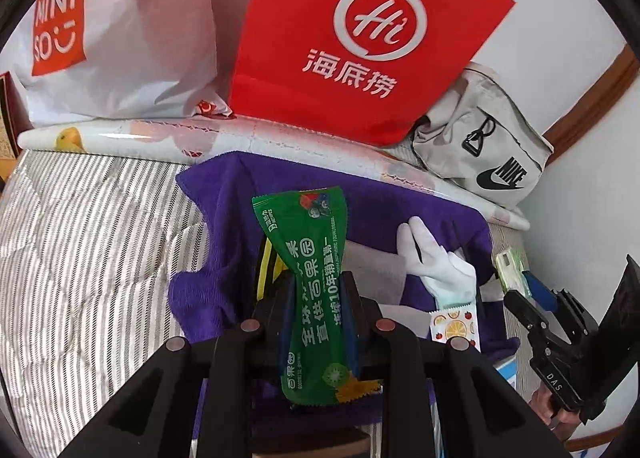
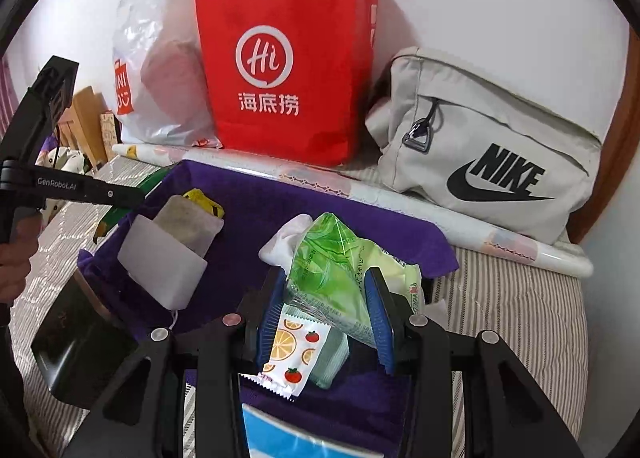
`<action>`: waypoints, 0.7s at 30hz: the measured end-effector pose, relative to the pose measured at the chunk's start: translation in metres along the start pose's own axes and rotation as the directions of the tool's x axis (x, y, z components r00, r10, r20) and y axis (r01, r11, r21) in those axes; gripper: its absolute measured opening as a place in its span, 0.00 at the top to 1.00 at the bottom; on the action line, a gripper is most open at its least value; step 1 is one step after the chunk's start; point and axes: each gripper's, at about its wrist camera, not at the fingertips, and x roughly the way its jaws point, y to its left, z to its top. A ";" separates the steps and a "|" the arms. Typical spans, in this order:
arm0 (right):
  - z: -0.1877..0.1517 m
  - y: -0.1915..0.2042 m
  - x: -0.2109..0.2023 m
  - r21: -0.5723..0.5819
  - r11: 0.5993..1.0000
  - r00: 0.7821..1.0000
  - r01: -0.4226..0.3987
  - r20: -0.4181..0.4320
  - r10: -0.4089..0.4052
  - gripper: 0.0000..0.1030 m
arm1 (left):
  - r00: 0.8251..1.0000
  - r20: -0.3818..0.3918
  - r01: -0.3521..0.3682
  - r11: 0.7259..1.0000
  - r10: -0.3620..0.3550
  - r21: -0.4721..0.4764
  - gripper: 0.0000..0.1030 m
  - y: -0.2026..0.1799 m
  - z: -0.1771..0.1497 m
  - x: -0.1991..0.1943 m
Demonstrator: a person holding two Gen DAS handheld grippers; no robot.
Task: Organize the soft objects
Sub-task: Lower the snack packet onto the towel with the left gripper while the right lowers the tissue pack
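My left gripper point(image 1: 316, 278) is shut on a green snack packet point(image 1: 308, 226), pinched at its waist above a purple towel point(image 1: 224, 218). On the towel lie a white glove point(image 1: 432, 254) and a fruit-print sachet point(image 1: 454, 324). My right gripper point(image 2: 326, 274) is shut on a light green tissue pack point(image 2: 328, 258), with the fruit-print sachet point(image 2: 290, 350) just under its fingers. White sachets point(image 2: 164, 262) and a yellow item point(image 2: 202, 198) rest on the purple towel point(image 2: 260, 218) further left. Each gripper shows in the other's view, the right gripper point(image 1: 520, 290) at the right edge and the left gripper point(image 2: 136, 194) at the left.
Along the wall stand a white plastic bag point(image 2: 160, 58), a red paper bag point(image 2: 280, 66) and a grey Nike bag point(image 2: 492, 146), behind a rolled printed sheet point(image 2: 360, 186). The striped bedcover point(image 1: 88, 242) surrounds the towel. A black glossy object point(image 2: 80, 338) lies at lower left.
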 end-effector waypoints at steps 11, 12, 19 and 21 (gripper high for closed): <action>0.002 0.002 0.027 -0.002 1.000 0.998 -0.016 -0.065 0.016 0.60 | 0.999 -0.034 0.014 1.000 -0.013 0.014 0.79 0.001 0.008 0.019; 0.002 0.002 0.028 -0.001 1.000 0.997 -0.019 -0.071 0.019 0.60 | 0.999 -0.037 0.016 1.000 -0.015 0.014 0.79 0.002 0.008 0.020; 0.002 0.004 0.037 -0.006 1.000 0.995 -0.024 -0.098 0.023 0.60 | 0.999 -0.048 0.025 0.999 -0.024 0.020 0.78 -0.001 0.009 0.026; 0.002 0.005 0.039 -0.005 1.000 0.994 -0.027 -0.102 0.026 0.60 | 0.998 -0.051 0.029 0.999 -0.028 0.027 0.77 -0.002 0.009 0.027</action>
